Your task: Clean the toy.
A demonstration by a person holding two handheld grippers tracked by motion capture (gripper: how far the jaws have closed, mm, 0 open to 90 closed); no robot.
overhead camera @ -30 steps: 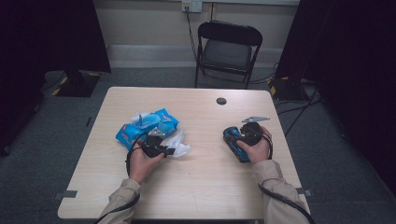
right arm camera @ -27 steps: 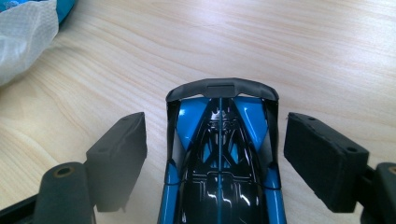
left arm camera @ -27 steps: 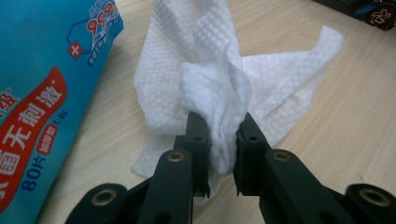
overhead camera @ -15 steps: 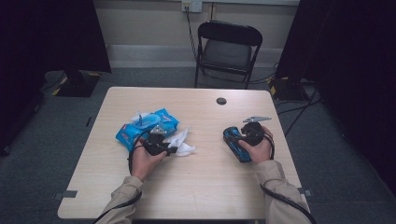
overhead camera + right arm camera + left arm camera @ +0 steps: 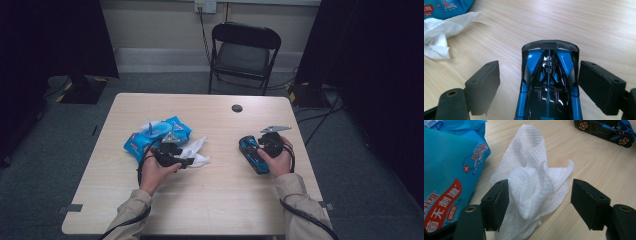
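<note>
Holding station at the wooden table [image 5: 220,200] with a gripper in each hand. My left gripper [image 5: 540,202] sits near the table's left-centre, jaws pointing at the crumpled white wet wipe [image 5: 534,187]. Those jaws have just been opening and now stand apart. The wipe lies bunched between them; its folds brush the left pad, while the right pad stands clear of it with bare wood showing in the gap. No pinch on the tissue. It rests on the tabletop on its own.

Just beside the wipe, on the left of my left gripper view, the blue wet-wipe pack [image 5: 446,175], with red and white lettering on its face. From the high view the pack [image 5: 157,137] lies just behind my left hand [image 5: 155,172], and the wipe [image 5: 197,152] spreads out from its right edge, touching or nearly so.

My right gripper [image 5: 539,85] straddles the blue and black toy car [image 5: 549,87]. Jaws spread wide here too: a strip of table shows between the left pad and the car body; the right pad sits very close to the car's flank, contact unclear. The car rests flat on the wood, its dark rear wing away from me.

From above, the car [image 5: 254,154] lies right of centre, well apart from the wipe, with my right hand [image 5: 277,160] against its right side.
</note>
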